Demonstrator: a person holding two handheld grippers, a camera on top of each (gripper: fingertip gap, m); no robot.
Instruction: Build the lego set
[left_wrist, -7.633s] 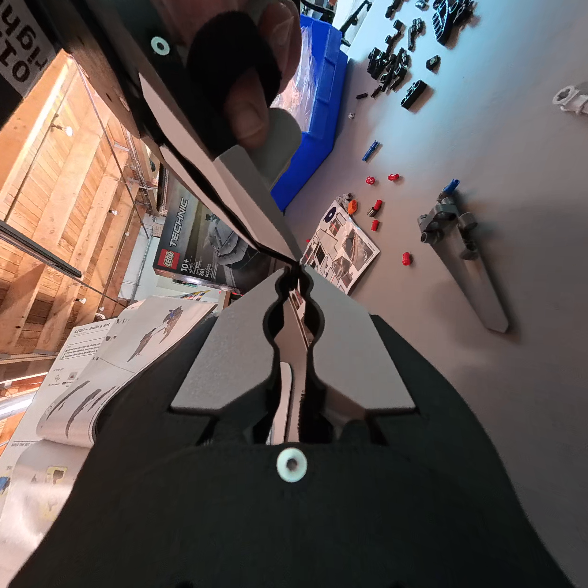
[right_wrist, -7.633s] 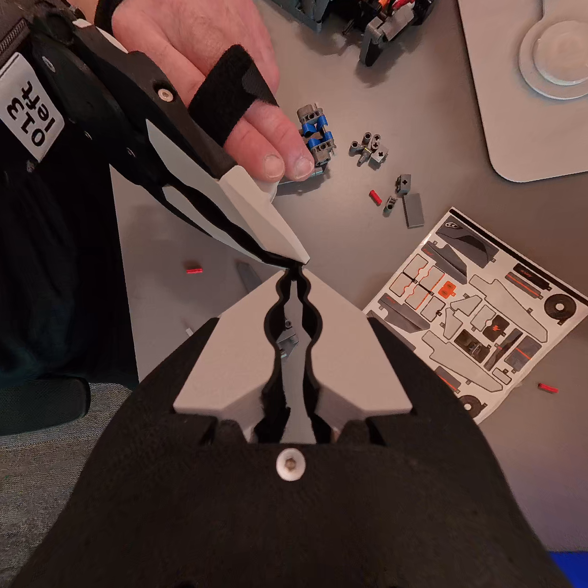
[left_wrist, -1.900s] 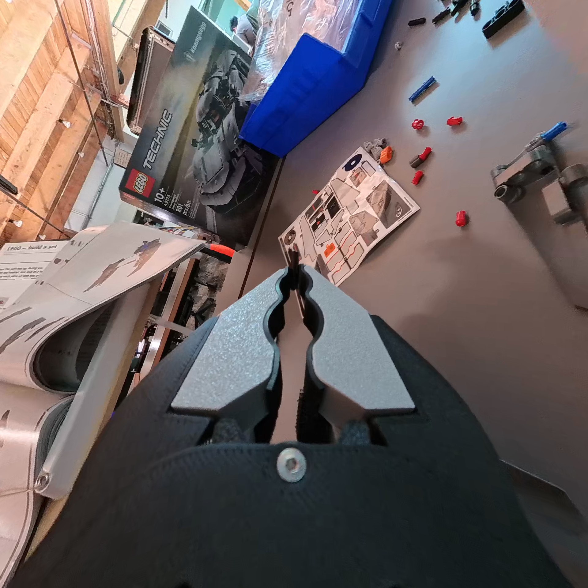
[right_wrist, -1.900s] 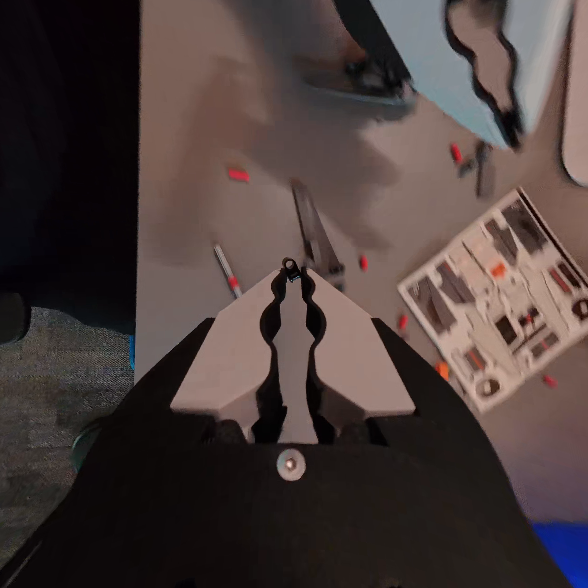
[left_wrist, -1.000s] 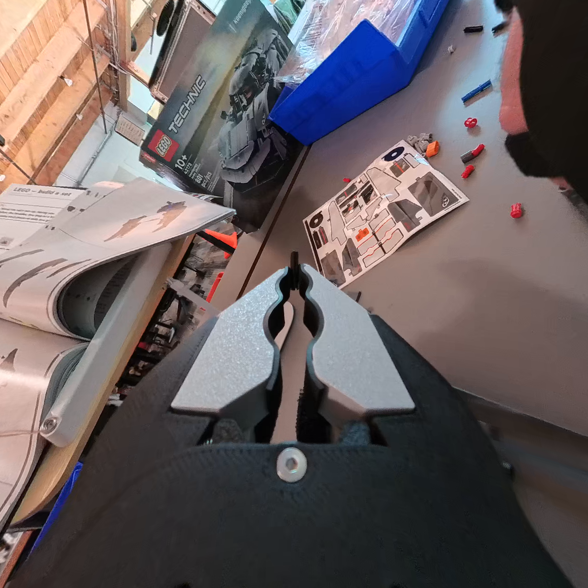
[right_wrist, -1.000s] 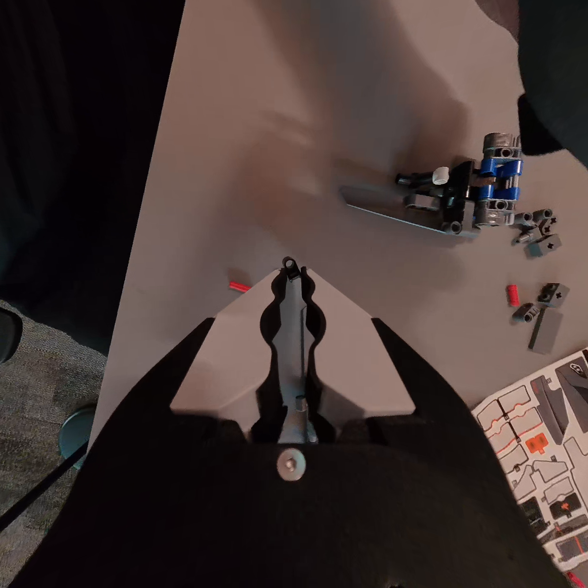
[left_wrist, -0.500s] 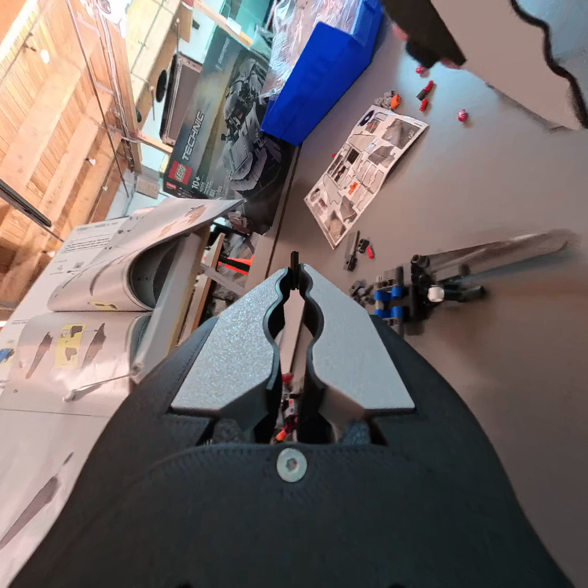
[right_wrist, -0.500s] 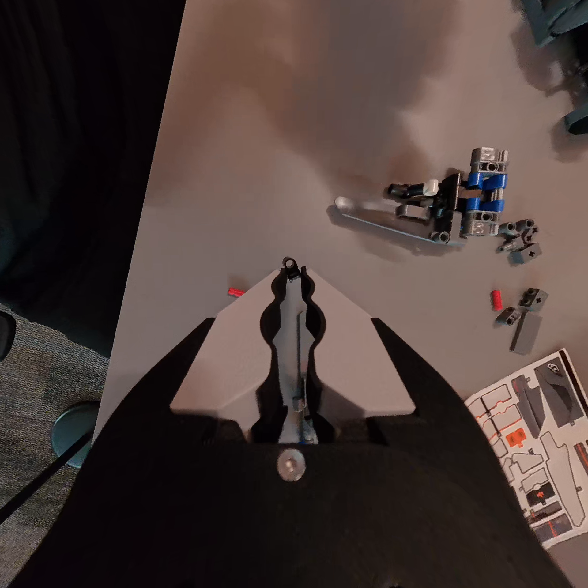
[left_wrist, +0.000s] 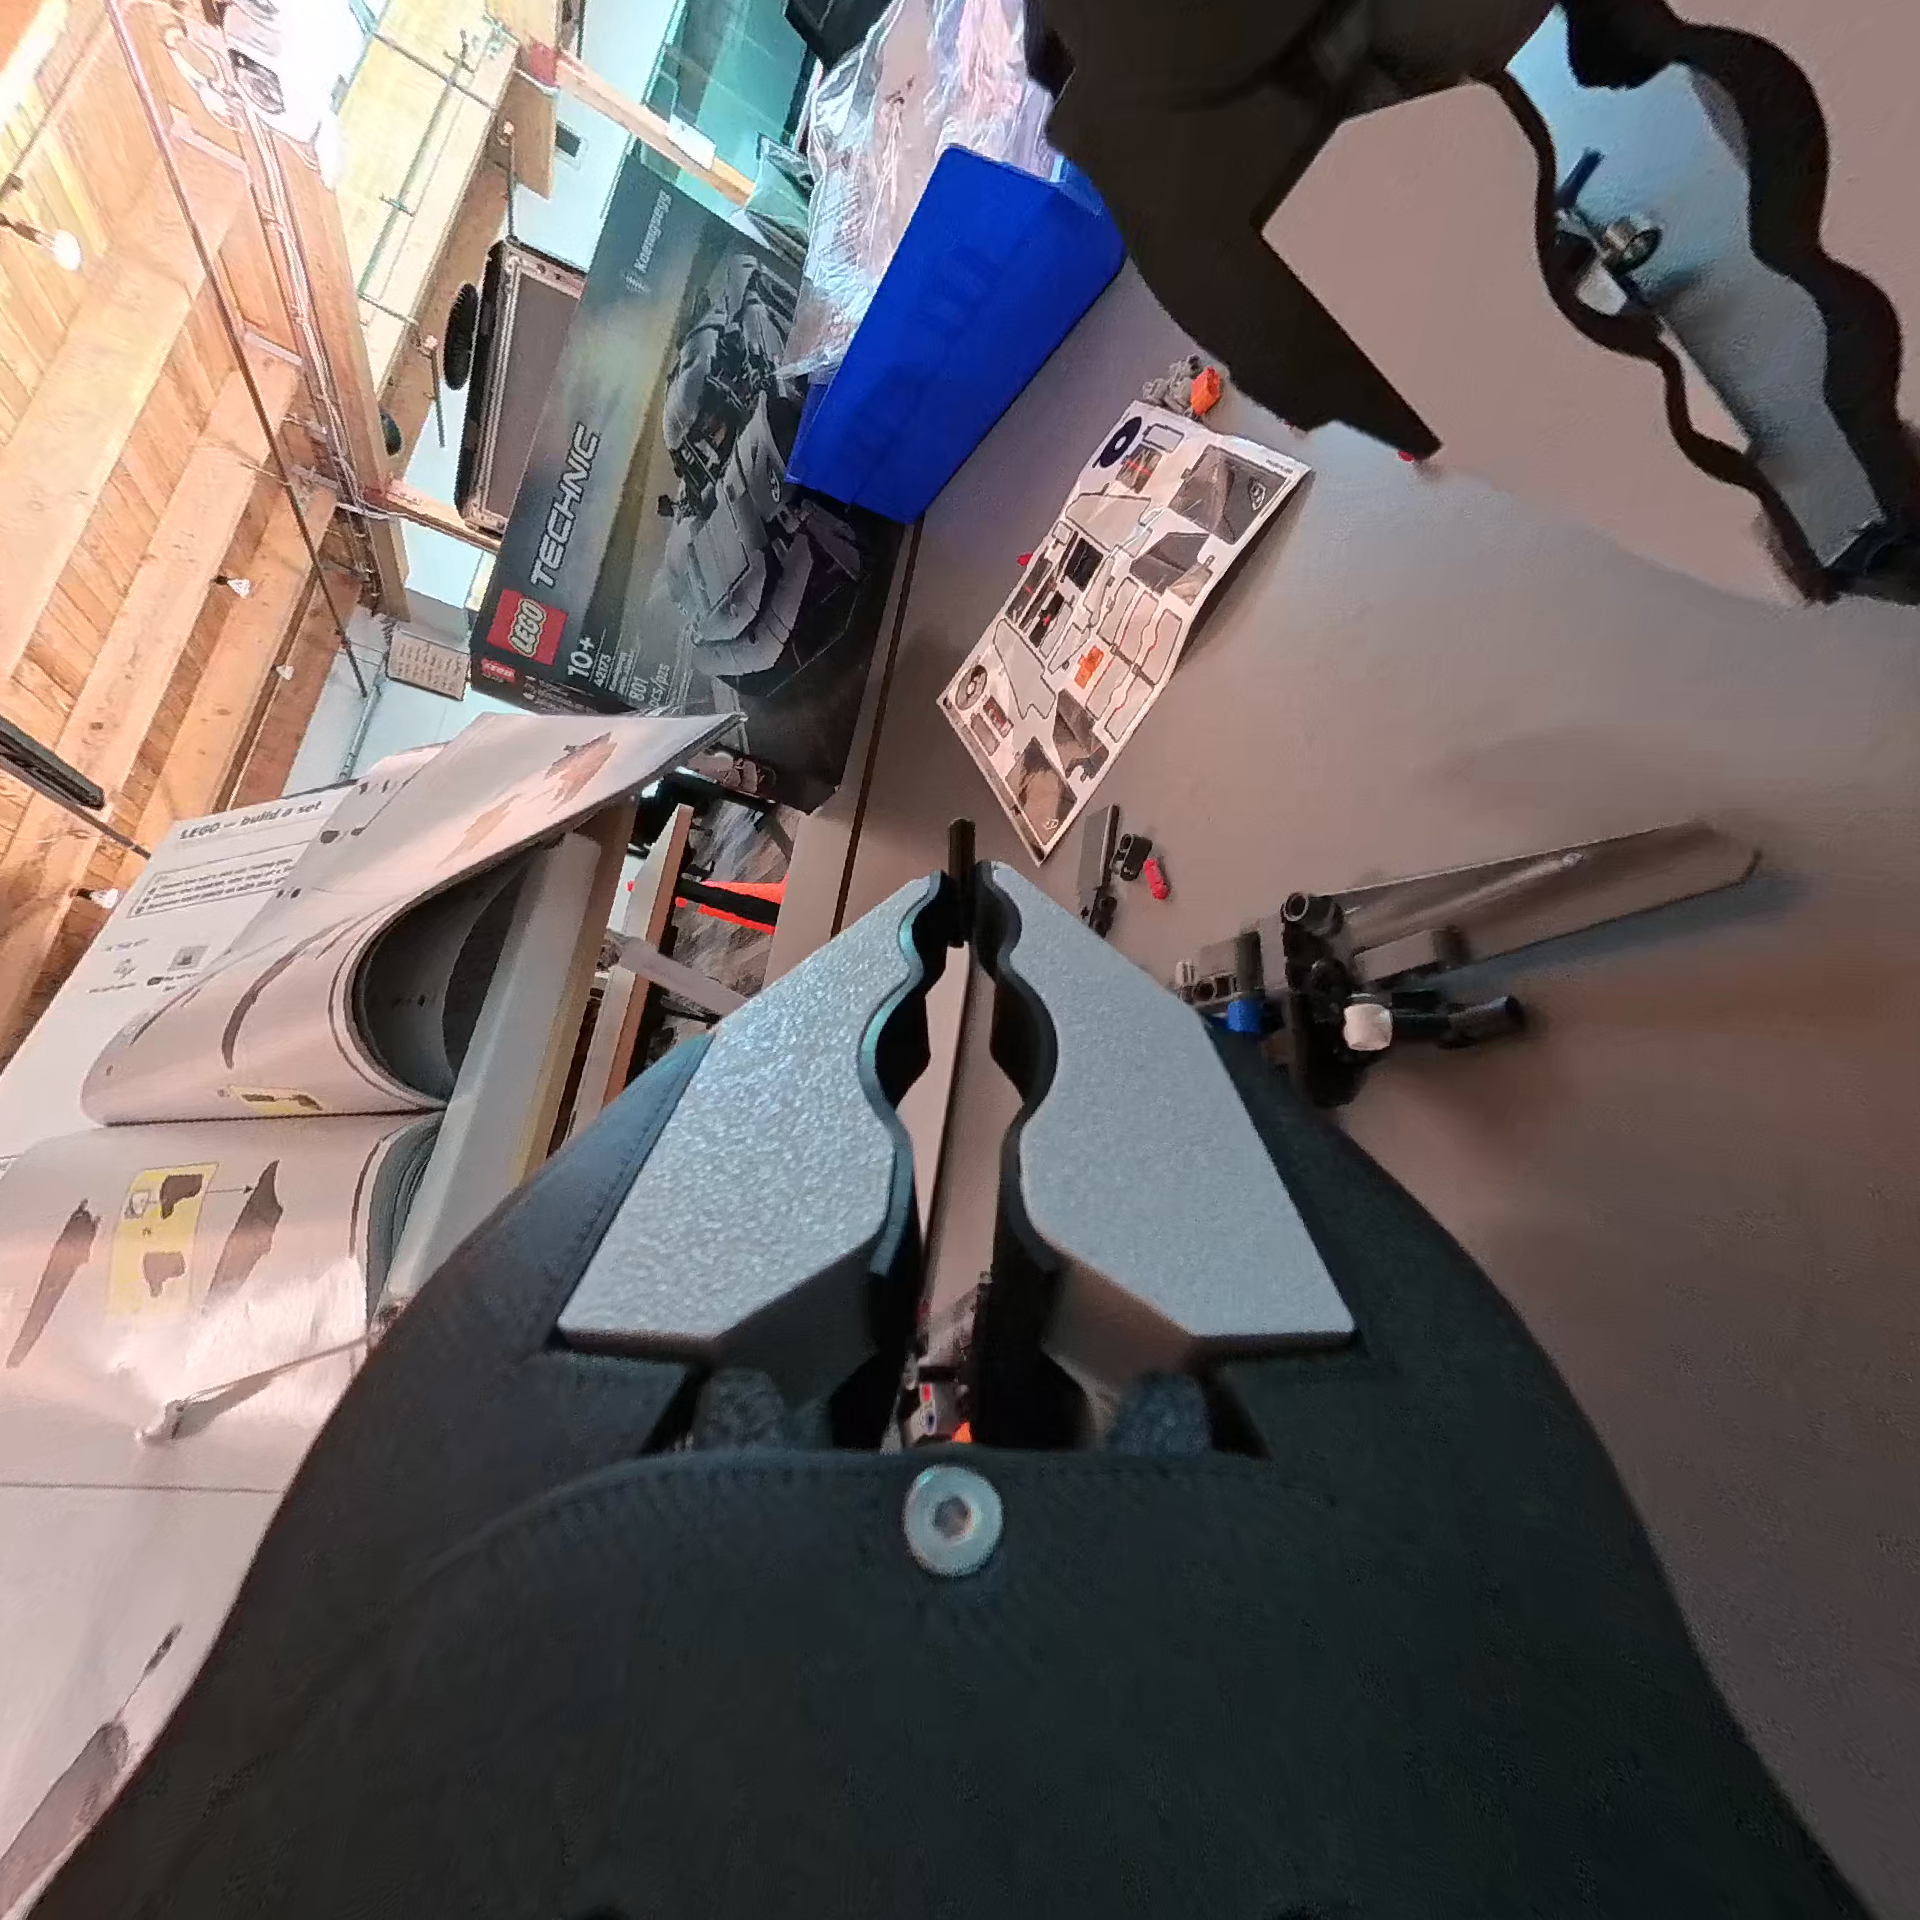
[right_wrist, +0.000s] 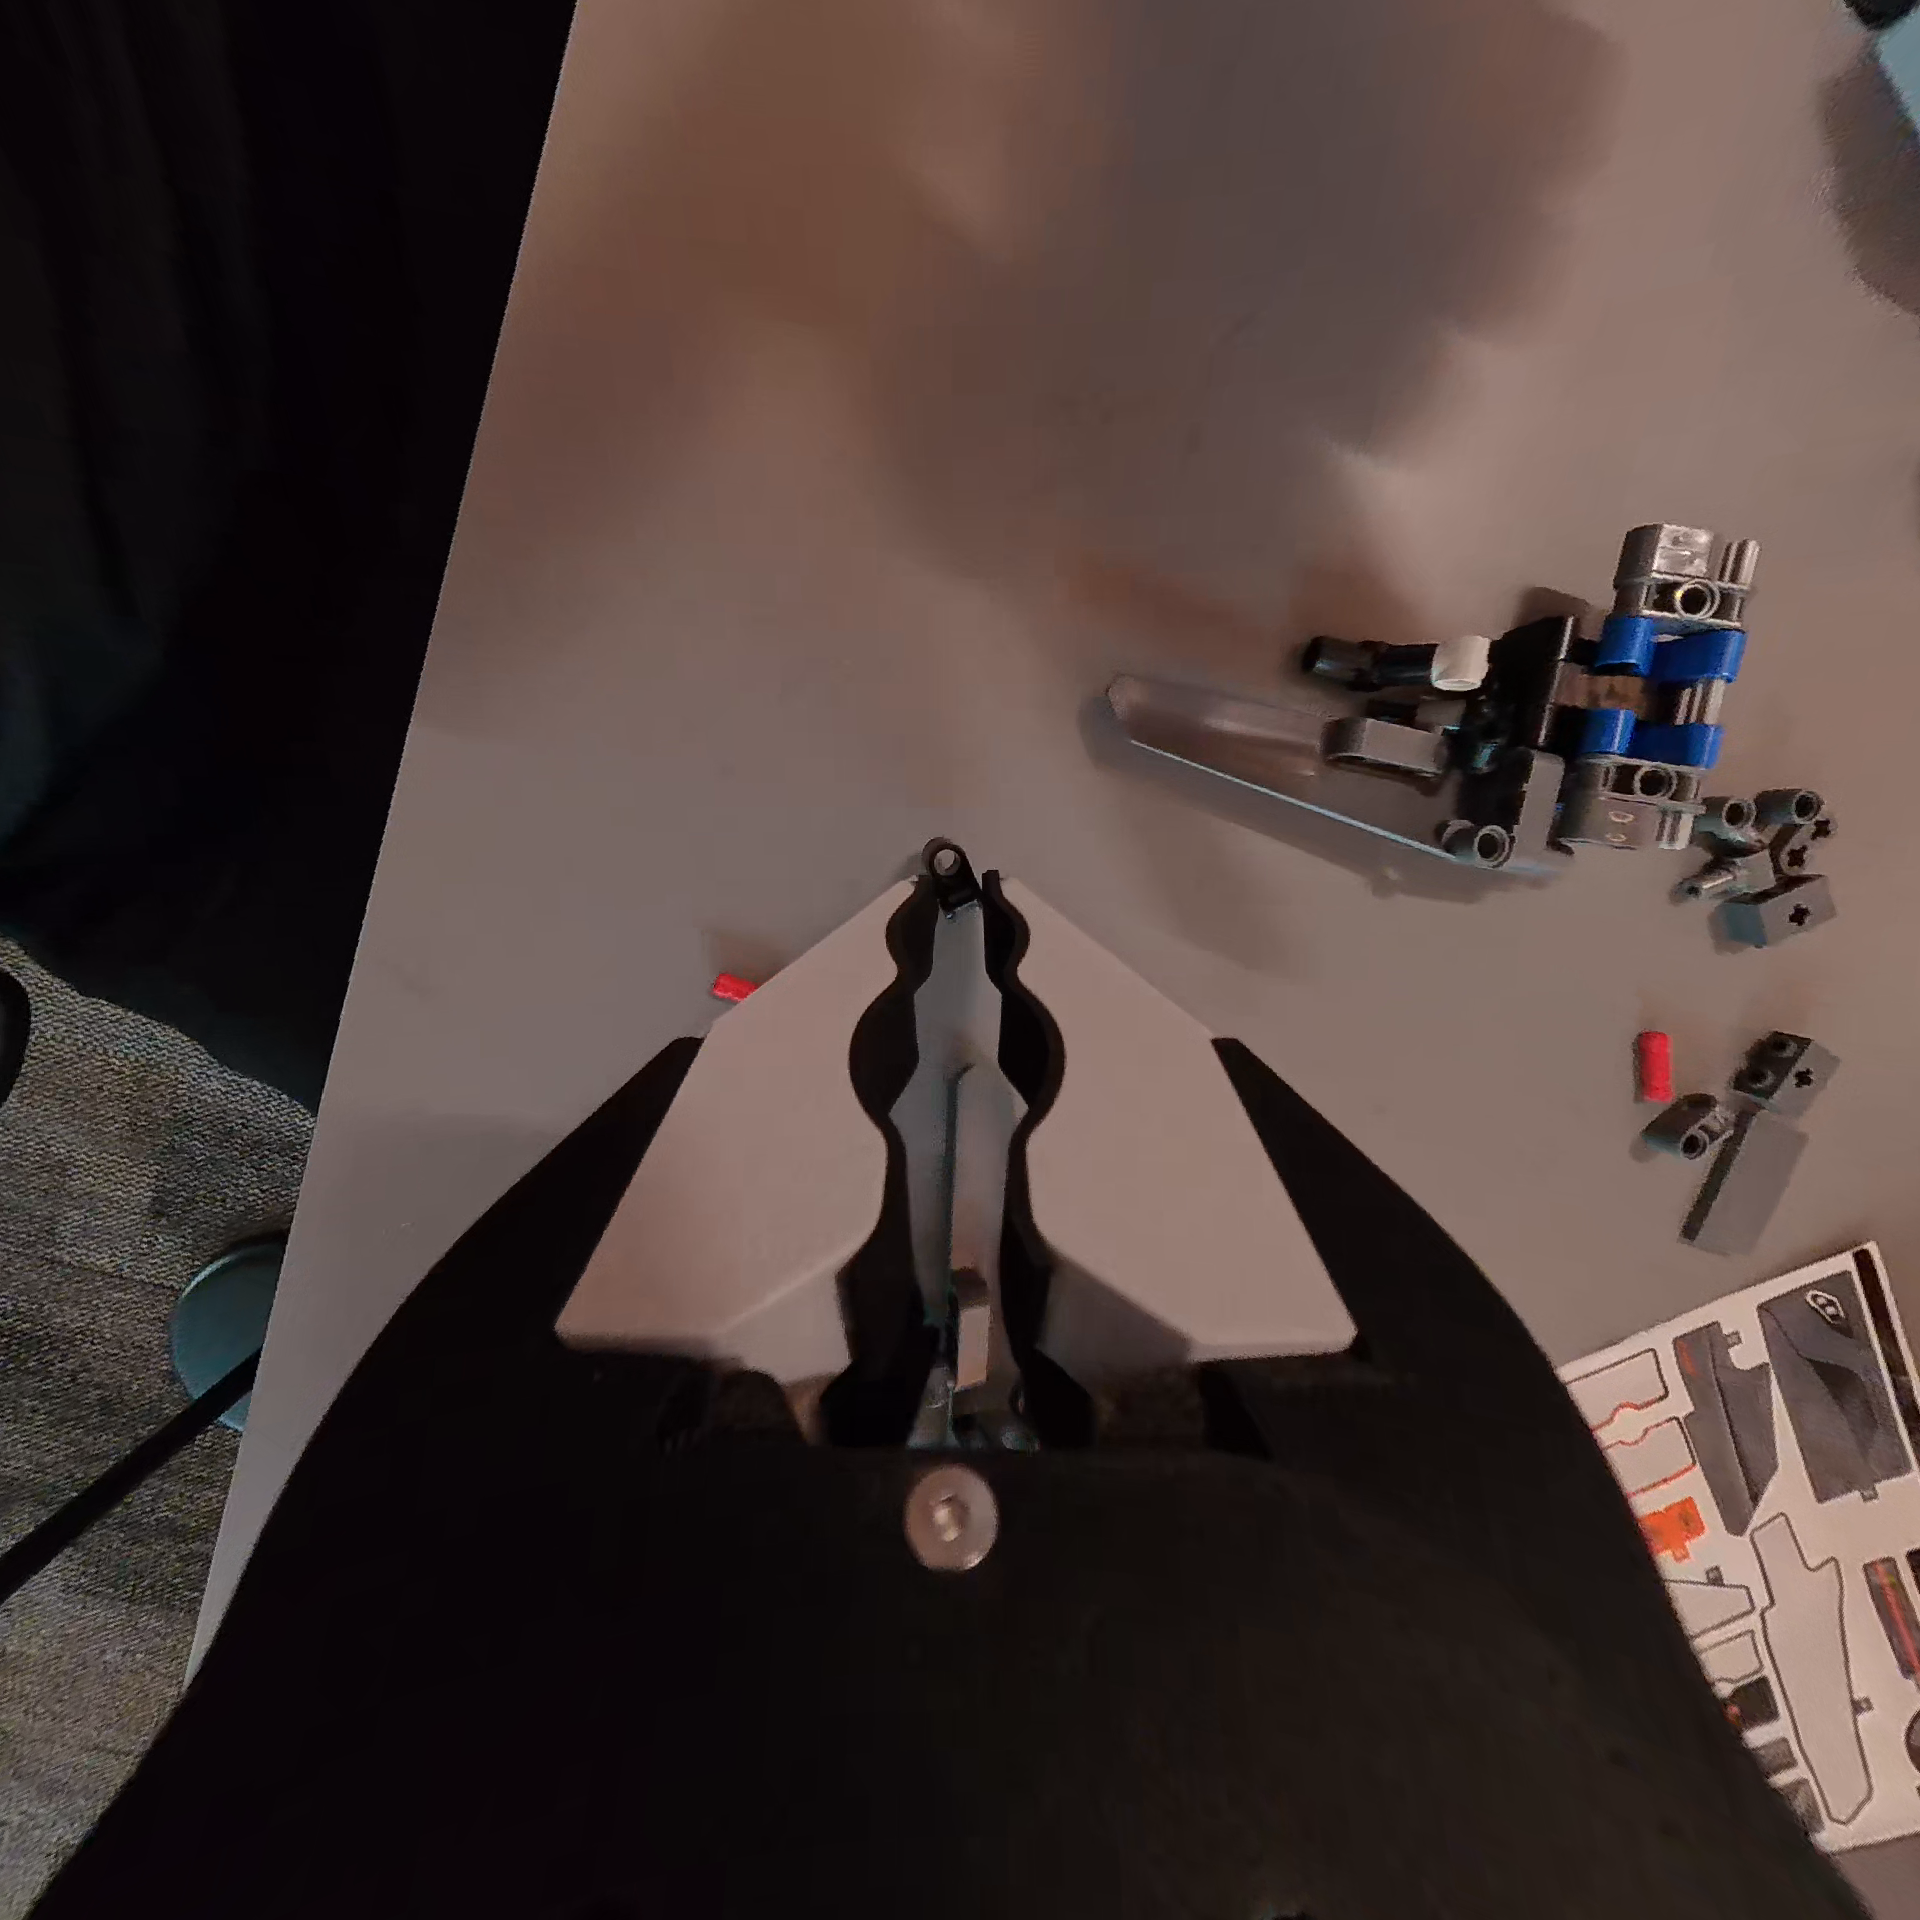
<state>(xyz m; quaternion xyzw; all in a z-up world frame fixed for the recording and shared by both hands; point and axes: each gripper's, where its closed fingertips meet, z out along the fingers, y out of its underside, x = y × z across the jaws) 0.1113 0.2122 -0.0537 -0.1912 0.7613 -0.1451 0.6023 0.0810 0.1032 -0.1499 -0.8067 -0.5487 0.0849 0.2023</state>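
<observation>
The half-built model (right_wrist: 1538, 727) lay on the worktop (right_wrist: 935, 416) ahead and right of the right hand-held gripper (right_wrist: 961, 883), its long axis running crosswise. That gripper pinched a small black connector (right_wrist: 948, 871). The left hand-held gripper (left_wrist: 964, 883), closed on a thin black pin (left_wrist: 960, 844), was just beside the model.

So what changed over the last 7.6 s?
The left hand-held gripper and right hand-held gripper, tip to tip earlier, have pulled apart. Unchanged: left stays shut on a thin black pin, right on a small black connector; sticker sheet lies where it was.
</observation>
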